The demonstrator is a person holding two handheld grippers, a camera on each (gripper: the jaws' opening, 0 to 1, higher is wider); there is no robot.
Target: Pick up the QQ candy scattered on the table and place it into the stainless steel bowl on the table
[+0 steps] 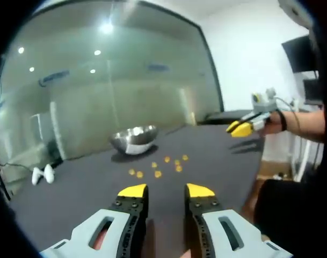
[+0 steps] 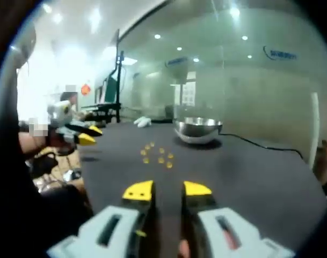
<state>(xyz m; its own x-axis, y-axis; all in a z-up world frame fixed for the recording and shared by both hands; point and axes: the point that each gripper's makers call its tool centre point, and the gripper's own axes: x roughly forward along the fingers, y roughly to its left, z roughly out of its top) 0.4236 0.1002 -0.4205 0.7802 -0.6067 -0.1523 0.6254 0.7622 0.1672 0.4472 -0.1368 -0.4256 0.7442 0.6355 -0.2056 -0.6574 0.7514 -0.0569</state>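
- Left gripper view: left tool [image 1: 166, 191] hovers over the dark worktop [image 1: 72, 193], jaws parted, nothing between them.
- One stainless steel bowl [image 1: 134, 138] sits further along the worktop, at the far edge by the glass wall [image 1: 99, 80].
- QQ candy [image 1: 158, 166]: 8 yellow pieces counted, loosely scattered on the worktop between the tool and the bowl, all outside the bowl.
- One white object [image 1: 43, 174] lies near the worktop's left edge, well apart from the candy.
- Right tool [image 1: 239, 129] enters from the right, held in a hand [image 1: 275, 122] above the worktop; can't tell its jaw state here.
- Right gripper view: right tool [image 2: 167, 190] jaws spread, empty, above the worktop.
- Same bowl [image 2: 198, 130] beyond; about 7 candy pieces countable, blurred, just in front-left of it.
- Left tool [image 2: 87, 135] at left, near the worktop's edge.
- One black cable [image 2: 260, 143] runs on the worktop right of the bowl.
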